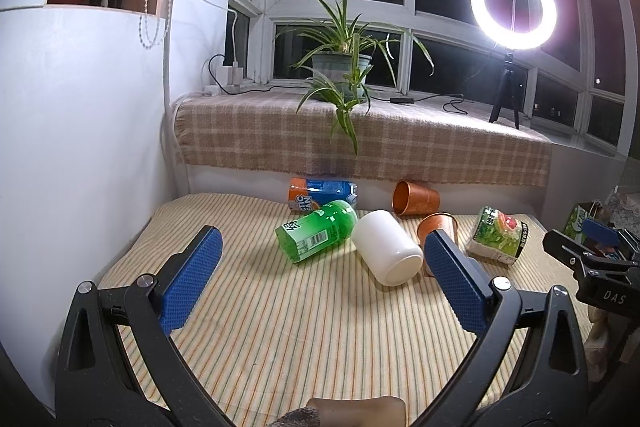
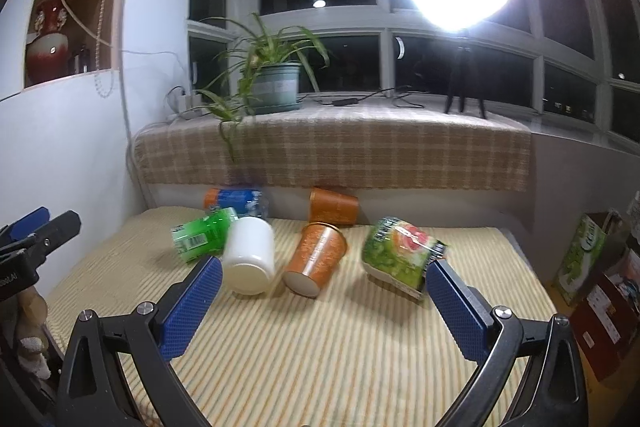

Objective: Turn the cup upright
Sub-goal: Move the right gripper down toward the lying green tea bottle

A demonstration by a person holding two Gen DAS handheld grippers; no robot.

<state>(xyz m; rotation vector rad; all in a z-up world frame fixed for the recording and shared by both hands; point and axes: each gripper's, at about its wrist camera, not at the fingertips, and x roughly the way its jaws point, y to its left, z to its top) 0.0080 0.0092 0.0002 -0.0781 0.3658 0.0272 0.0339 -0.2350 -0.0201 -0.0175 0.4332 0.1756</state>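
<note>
Near the counter's [image 1: 280, 327] back edge, the white cup [image 1: 387, 247] is lying sideways beside a green bottle [image 1: 316, 230], while both left tongs [image 1: 324, 279] and right tongs [image 2: 324, 299] are hovering wide open, gripping nothing.

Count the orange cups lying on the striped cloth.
2. One orange cup lies at the back by the ledge; the other orange cup lies nearer, between the white cup and the green carton. None seems hidden.

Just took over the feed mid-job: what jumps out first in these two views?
The glaring ring light on the window ledge, back right, dominates. Below it, toppled containers litter the striped mat: a white cup on its side at centre, and an orange cup beside it. Both grippers, left and right, hover open, holding nothing.
</note>
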